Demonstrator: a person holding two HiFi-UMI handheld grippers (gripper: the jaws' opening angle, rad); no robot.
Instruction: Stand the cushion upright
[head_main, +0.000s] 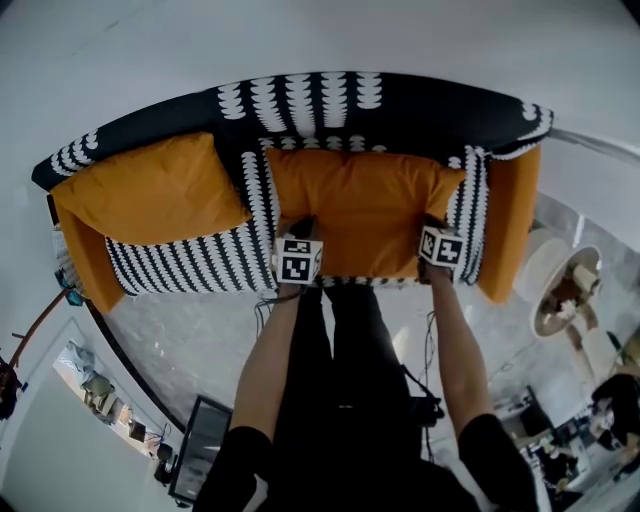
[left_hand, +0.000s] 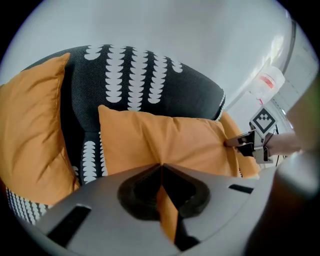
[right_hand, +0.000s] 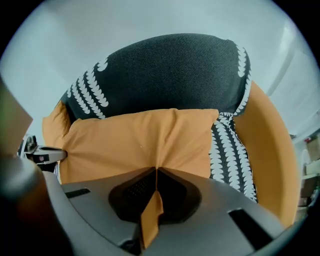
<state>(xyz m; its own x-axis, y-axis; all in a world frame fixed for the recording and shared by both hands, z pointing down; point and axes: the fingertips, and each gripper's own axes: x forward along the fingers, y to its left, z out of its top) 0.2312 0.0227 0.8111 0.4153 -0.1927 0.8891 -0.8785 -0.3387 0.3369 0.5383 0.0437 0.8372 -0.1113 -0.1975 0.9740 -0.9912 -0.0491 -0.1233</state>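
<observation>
An orange cushion (head_main: 365, 210) lies on the right half of a black-and-white patterned sofa (head_main: 330, 110), its near edge lifted off the seat. My left gripper (head_main: 300, 235) is shut on the cushion's near left corner, with a fold of orange fabric (left_hand: 167, 210) pinched between its jaws. At the near right corner my right gripper (head_main: 438, 232) is shut on another fold of the fabric (right_hand: 151, 215). The cushion (left_hand: 170, 142) (right_hand: 140, 142) stretches between both grippers. From the left gripper view, the right gripper (left_hand: 247, 144) is seen clamped on the far corner.
A second orange cushion (head_main: 150, 190) leans at the sofa's left end. An orange panel lines the right armrest (head_main: 510, 220). A round side table (head_main: 565, 290) with objects stands to the right. A dark monitor (head_main: 200, 445) and clutter sit on the floor at lower left.
</observation>
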